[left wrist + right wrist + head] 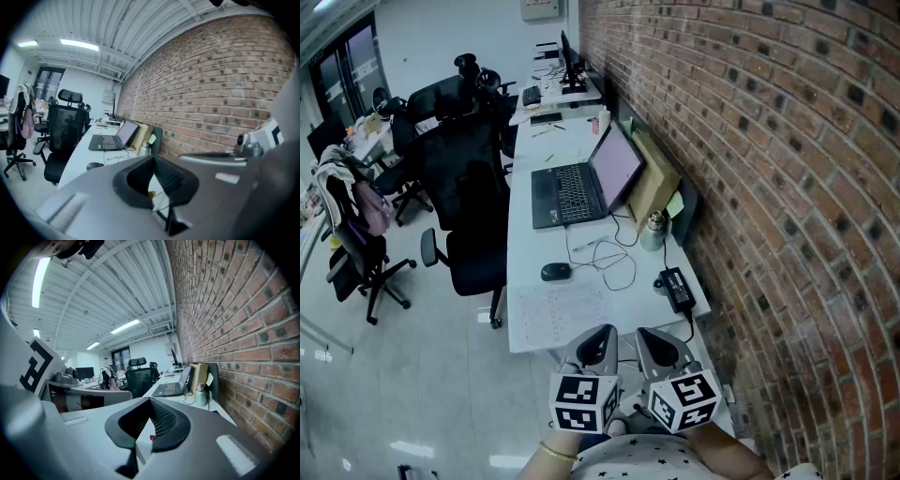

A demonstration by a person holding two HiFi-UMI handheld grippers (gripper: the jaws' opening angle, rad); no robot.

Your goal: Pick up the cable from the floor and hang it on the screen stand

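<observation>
Left hand-held gripper [598, 337] beside right hand-held gripper [656, 339], pointing forward, jaws together

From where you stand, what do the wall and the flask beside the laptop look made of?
The wall looks like bare brick, matte reddish-brown with mortar lines. The flask is probably metal, given its silvery sheen.
</observation>
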